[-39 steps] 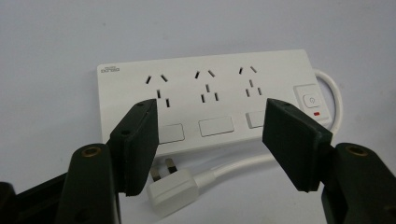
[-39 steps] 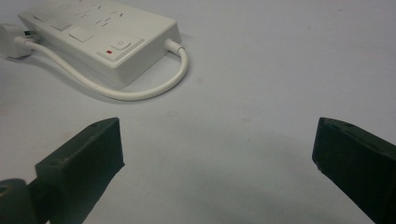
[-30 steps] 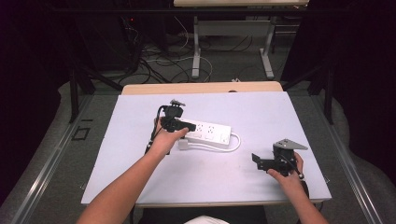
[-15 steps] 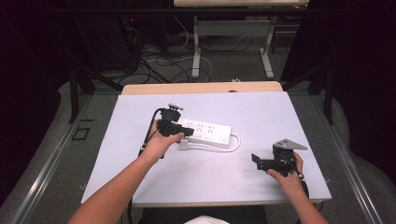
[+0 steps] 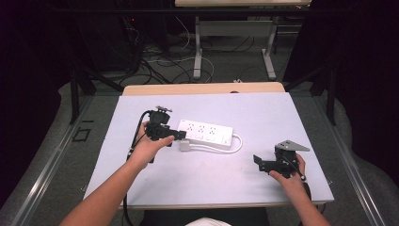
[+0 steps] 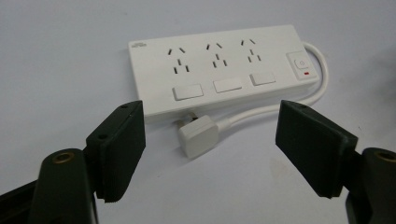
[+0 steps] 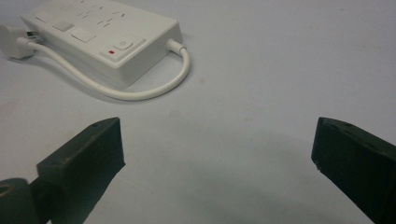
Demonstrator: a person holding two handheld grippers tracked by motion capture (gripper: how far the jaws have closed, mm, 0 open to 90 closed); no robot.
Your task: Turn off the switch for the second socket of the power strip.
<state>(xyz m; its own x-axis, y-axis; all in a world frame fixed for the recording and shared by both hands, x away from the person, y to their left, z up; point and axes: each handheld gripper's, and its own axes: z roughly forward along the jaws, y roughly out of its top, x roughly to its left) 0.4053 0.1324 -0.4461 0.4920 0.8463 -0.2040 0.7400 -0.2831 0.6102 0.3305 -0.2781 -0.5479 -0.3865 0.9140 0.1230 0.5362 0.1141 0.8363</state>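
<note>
Now the left gripper (image 6: 210, 154) is hovering by the white power strip (image 6: 219, 70), its jaws spread and just opening wider, nothing pinched between them. Lying mid-tabletop (image 5: 207, 174), the strip is showing three sockets, three blank buttons, a switch with a red mark, illegible corner lettering; its plug (image 6: 198, 136) is resting alongside. Right gripper (image 7: 217, 154) is sitting spread near the right edge
</note>
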